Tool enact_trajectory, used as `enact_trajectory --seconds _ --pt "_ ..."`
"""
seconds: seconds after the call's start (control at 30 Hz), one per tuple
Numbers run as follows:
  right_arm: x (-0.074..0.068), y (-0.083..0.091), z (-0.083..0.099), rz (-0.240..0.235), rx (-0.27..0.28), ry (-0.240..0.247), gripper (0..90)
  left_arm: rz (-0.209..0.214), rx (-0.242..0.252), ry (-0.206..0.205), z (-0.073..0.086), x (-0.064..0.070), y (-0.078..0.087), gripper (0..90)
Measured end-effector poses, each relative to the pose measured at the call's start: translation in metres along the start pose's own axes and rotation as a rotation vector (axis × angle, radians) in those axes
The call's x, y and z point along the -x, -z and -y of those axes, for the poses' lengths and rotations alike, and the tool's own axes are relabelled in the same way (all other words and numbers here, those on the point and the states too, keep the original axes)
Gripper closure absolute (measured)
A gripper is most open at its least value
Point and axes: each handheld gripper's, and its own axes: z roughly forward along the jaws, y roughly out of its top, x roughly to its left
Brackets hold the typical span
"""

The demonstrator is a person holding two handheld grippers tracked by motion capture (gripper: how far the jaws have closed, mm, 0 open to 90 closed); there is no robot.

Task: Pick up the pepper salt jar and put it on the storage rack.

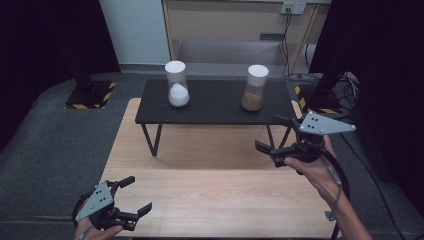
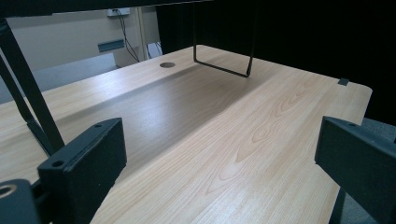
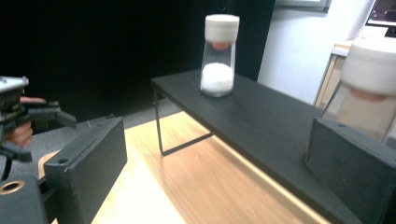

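Observation:
Two clear jars with white lids stand on a low black shelf point(image 1: 215, 107) set on the wooden table point(image 1: 215, 195). The left jar point(image 1: 177, 84) point(image 3: 218, 55) holds white grains. The right jar point(image 1: 255, 88) point(image 3: 369, 88) holds brown grains. My right gripper point(image 1: 273, 132) is open, held above the table just in front of the shelf's right end, near the brown jar. Its jaws point(image 3: 215, 168) frame the shelf edge with nothing between them. My left gripper point(image 1: 135, 195) is open at the table's front left corner, low over bare wood point(image 2: 219, 154).
The shelf's thin black wire legs point(image 1: 152, 140) point(image 2: 224, 65) stand on the table. A round cable hole point(image 2: 167, 65) is in the tabletop. Grey carpet surrounds the table, with dark stands point(image 1: 90, 90) at the back corners and a wooden cabinet point(image 1: 235, 25) behind.

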Motion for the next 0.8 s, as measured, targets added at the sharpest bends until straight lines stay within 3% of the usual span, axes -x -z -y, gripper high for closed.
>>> enact_trajectory --seconds 0.33,0.5,0.8 --pt "-0.023 0.002 0.043 0.054 0.001 0.016 5.0 -0.011 0.007 0.003 0.001 0.0 0.001 1.1" --pt "-0.033 0.003 0.072 0.089 0.005 0.003 4.4 -0.017 0.012 0.001 0.001 0.001 0.001 1.2" --pt "-0.043 0.005 0.113 0.103 0.02 -0.024 3.8 -0.03 0.024 0.004 0.003 0.002 0.002 1.2"
